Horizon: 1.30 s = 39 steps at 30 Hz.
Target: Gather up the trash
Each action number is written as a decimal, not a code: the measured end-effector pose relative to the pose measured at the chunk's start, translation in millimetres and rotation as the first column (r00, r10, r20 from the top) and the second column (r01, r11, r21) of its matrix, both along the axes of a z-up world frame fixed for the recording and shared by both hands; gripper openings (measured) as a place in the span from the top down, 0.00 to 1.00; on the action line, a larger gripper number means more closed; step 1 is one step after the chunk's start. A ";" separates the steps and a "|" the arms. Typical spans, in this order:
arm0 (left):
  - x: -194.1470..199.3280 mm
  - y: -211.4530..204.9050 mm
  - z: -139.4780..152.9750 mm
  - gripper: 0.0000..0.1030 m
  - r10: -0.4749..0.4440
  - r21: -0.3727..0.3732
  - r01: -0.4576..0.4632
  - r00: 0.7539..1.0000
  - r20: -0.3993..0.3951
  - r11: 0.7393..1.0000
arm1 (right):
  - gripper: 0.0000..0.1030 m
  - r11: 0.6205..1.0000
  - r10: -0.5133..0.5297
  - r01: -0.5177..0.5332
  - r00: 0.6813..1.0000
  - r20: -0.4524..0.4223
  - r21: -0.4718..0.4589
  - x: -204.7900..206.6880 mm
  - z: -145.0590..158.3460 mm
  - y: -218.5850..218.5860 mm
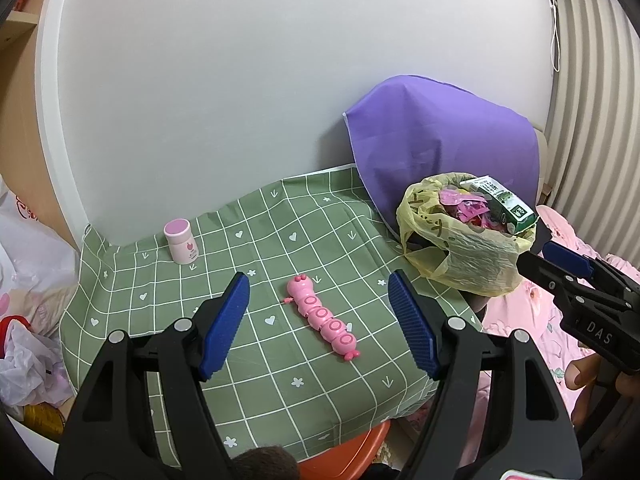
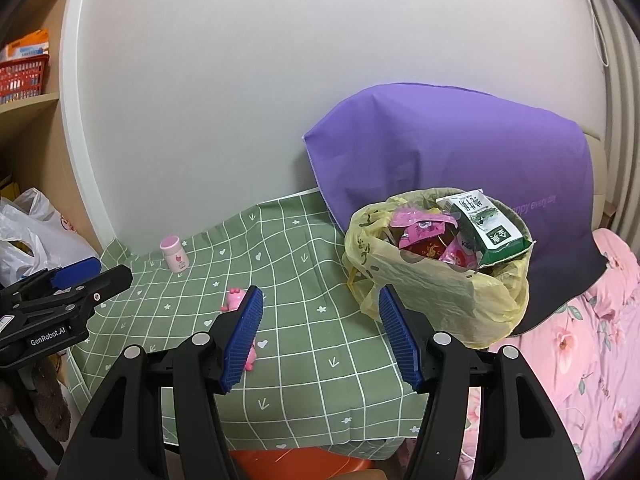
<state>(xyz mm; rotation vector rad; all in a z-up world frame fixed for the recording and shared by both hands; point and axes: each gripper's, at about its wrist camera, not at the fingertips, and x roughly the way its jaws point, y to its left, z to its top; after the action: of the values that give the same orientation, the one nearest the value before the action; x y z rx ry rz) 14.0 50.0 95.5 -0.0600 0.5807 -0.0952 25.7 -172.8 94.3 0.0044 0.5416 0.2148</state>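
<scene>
Trash sits gathered in a thin yellow plastic bag (image 2: 436,280) lining a small bin at about two o'clock on the table, just in front of a purple fabric-covered cushion (image 2: 460,152) propped against the white wall. Bag mouth open and full to the brim: pink snack wrappers (image 2: 416,228) and a green-and-white drink carton (image 2: 486,226) tilted on top, poking above the rim, probably because there is no room left to sink. Green grid-patterned tablecloth (image 1: 280,360) with hearts and flowers covers the small table; little loose litter visible on it. Left gripper (image 1: 320,320) hovers low over the cloth at six o'clock, blue ribbed pads spread wide, nothing between them; directly ahead at its twelve o'clock lies a pink caterpillar-shaped plastic toy (image 1: 322,318), flat and diagonal. Small pale pink bottle with a darker pink cap (image 1: 182,242) stands upright at ten o'clock near the wall. Both look like belongings rather than rubbish, though I can't be sure. Right gripper (image 2: 320,336) also wide open and empty, aimed between the toy and the bag, bag at its one o'clock. Judgement: collecting looks nearly finished; next likely step is closing or lifting the bag by its loose handles, and the perched carton could tip out if the film is tugged unevenly. Pink floral bedding (image 2: 580,340) lies at three o'clock beside the table.
</scene>
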 end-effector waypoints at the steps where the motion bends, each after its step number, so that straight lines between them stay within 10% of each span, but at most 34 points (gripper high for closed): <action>1: 0.1 0.2 0.0 0.34 -0.001 -0.001 0.001 1.000 0.000 1.000 | 0.44 1.000 -0.001 0.001 1.000 0.002 -0.001 -0.3 0.5 0.0; 39: 3.5 1.5 0.4 0.34 -0.011 0.007 0.011 1.000 0.011 1.000 | 0.45 1.000 -0.016 0.016 1.000 0.009 0.002 0.1 3.6 2.6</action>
<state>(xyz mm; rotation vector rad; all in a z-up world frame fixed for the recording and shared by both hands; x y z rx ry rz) 17.5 51.5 95.9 -0.0490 0.5702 -0.1042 25.8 -170.3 97.9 0.0096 0.5318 0.2000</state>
